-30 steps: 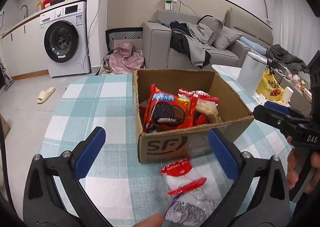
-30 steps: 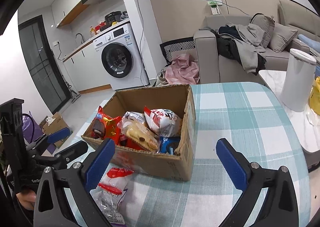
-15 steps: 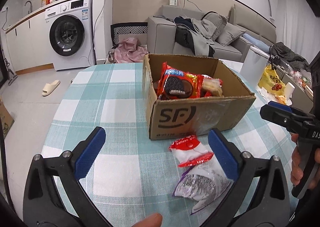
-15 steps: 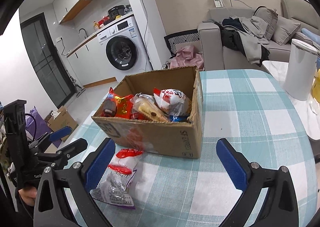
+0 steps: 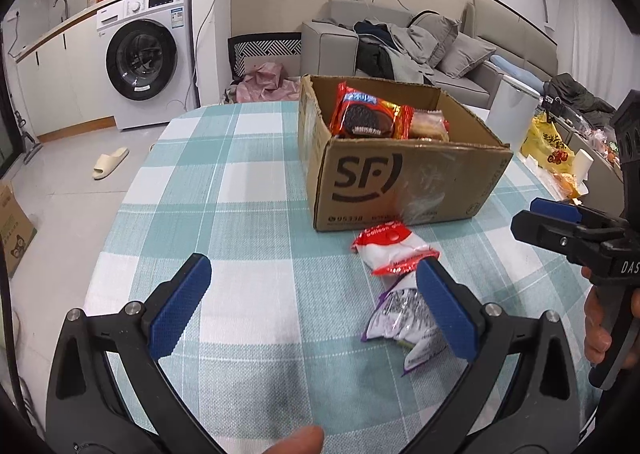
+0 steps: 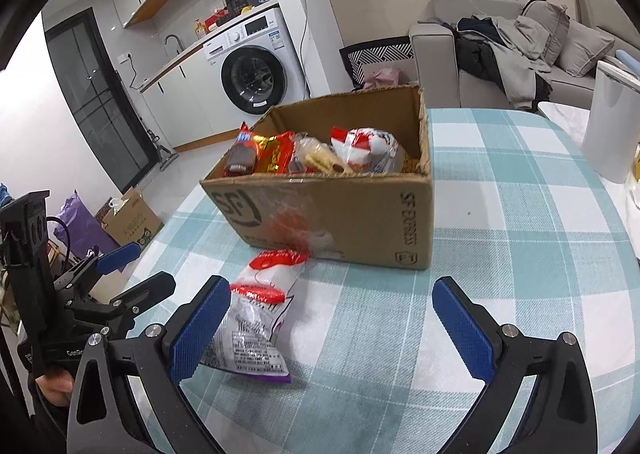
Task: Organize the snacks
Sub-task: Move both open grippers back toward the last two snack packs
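Gaping empty, both grippers [image 5: 312,310] [image 6: 330,330] face the box [image 6: 344,210]; only the right view shows its white-red bag [image 6: 366,150].

one box [image 5: 404,178], two loose snack packets [image 5: 390,248]

Cardboard box [image 5: 404,178]: on the table [image 5: 248,182], toward its far side.
In the box: cookie pack [image 5: 366,116] at the left, other packets beside it.
Two snack bags: on the table, just before the box's front wall; the nearer snack bag [image 6: 250,338] lies end to end with the farther snack bag [image 6: 272,276].
Washing machine [image 5: 146,56]: behind the table, to the left.
Sofa [image 5: 400,44]: behind the box.
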Available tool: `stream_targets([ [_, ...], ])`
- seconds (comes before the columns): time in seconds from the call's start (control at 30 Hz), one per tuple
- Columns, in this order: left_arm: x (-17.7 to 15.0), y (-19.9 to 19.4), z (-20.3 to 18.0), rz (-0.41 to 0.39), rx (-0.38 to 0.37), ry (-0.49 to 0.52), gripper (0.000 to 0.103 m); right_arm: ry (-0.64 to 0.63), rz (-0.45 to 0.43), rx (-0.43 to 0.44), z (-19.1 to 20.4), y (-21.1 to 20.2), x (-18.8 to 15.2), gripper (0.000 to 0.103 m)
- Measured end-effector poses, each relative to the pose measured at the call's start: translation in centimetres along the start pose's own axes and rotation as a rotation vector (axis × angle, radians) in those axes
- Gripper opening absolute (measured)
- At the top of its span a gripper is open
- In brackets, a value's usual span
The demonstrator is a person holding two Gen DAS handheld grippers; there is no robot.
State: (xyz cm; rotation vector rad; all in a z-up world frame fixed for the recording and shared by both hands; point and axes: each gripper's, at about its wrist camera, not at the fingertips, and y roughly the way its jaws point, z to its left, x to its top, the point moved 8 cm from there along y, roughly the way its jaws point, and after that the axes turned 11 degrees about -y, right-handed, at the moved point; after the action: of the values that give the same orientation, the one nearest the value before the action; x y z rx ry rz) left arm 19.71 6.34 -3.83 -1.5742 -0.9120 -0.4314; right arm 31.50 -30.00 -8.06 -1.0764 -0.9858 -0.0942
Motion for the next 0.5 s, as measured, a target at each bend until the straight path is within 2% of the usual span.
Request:
stream_targets([
  [0.5,-3.0,-0.5,2.7,0.047,0.019,-0.050,0.102,-0.031,0.091,0.065,3.8,2.7,-2.5,0.102],
])
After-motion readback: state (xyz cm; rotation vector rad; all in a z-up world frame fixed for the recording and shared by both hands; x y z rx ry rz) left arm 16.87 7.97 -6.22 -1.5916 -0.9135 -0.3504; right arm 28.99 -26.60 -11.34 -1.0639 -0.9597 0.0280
